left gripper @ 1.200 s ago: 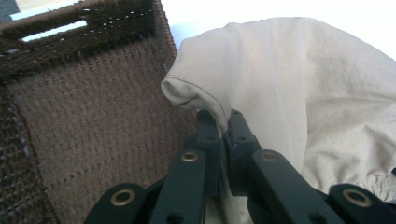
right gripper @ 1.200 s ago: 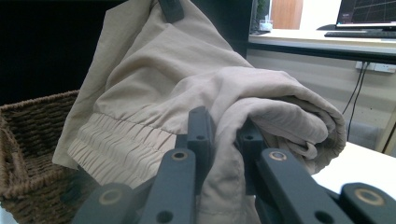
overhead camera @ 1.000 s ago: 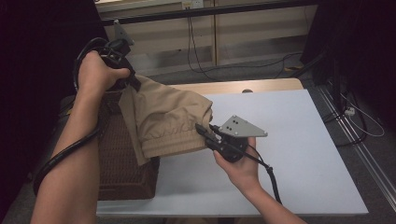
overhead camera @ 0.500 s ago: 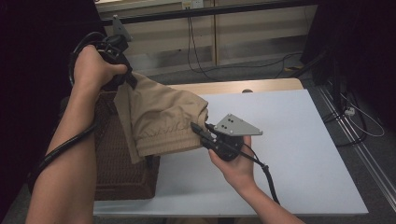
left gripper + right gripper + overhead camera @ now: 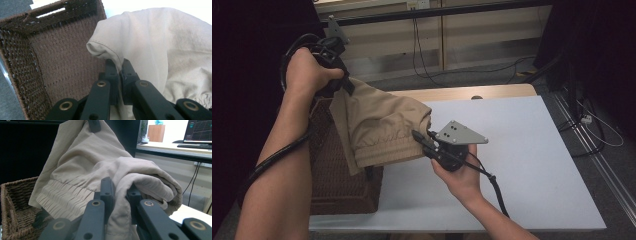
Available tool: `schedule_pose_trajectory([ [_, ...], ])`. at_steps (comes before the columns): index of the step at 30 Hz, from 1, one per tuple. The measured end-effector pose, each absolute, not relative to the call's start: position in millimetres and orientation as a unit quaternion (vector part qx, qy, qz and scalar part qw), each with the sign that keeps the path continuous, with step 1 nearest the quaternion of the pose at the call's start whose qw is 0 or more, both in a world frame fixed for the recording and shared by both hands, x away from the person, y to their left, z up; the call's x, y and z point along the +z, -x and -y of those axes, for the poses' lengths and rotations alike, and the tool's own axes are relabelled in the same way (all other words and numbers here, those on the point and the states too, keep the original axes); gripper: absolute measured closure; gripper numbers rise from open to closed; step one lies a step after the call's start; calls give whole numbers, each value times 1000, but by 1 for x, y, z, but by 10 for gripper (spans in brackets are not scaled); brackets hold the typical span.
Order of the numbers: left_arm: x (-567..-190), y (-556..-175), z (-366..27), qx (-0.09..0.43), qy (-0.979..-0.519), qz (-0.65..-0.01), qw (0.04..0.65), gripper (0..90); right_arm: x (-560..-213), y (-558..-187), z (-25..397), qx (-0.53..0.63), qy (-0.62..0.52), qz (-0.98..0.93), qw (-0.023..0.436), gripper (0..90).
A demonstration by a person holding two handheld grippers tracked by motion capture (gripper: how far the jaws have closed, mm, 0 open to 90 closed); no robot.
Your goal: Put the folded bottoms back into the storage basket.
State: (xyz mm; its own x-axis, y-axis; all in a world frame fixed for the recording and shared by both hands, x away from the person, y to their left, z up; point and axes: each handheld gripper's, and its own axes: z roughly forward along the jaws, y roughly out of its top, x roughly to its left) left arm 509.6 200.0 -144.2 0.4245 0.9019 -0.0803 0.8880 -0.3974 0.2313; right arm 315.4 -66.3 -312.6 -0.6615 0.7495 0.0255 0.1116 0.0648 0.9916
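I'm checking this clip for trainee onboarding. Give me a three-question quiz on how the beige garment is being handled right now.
1. True or false: both the left tool and the right tool are shut on the beige garment.
2. What sits below the garment's left side? A) wicker basket B) metal tray C) cardboard box
3. Fill in: the elastic waistband hangs in front of the basket's right ____.

Key: 1 true; 2 A; 3 wall.
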Motion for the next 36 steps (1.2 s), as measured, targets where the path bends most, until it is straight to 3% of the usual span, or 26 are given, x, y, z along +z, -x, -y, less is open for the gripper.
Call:
schedule_pose_trajectory([
  [36,-130,-504,-232,42,-830,-549,88,871,-301,-317,31,617,-289,-686,255,806],
])
